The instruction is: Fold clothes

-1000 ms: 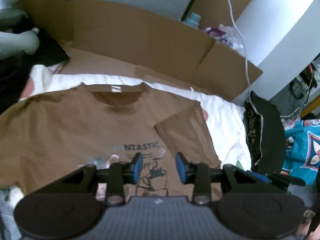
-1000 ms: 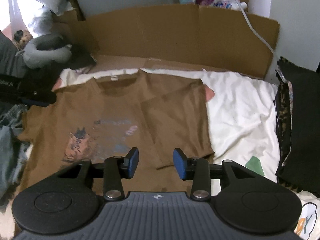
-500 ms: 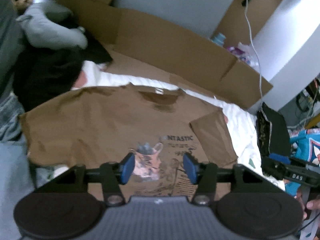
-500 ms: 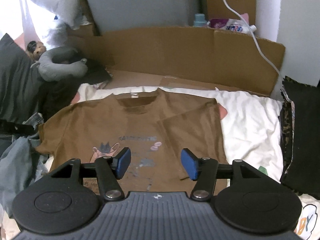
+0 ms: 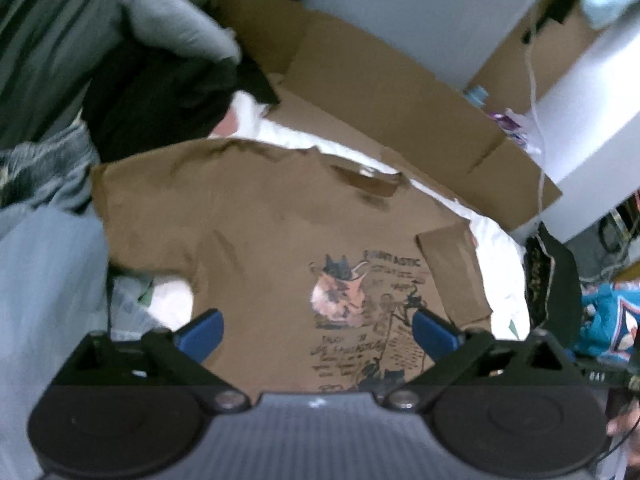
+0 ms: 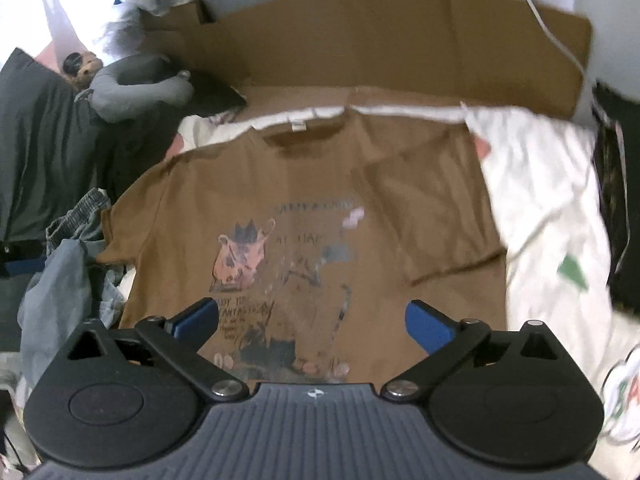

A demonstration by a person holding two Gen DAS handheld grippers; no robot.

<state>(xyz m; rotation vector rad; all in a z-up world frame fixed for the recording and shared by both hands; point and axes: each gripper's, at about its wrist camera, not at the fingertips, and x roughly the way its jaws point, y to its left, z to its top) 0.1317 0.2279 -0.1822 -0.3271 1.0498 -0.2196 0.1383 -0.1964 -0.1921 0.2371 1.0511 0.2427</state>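
On the white sheet (image 6: 536, 184) lies the brown T-shirt (image 6: 320, 184), print up, one sleeve folded inward. Cardboard (image 6: 400, 40) stands beyond its collar; dark clothes (image 5: 152, 96) are heaped beside it. Left tool (image 5: 316, 330) and right tool (image 6: 312, 318) hover above its hem, fingers wide apart, holding nothing.

Dim, soft indoor light; both views motion-blurred, fisheye bending the edges, window glare above the grey pillow (image 6: 136, 88).
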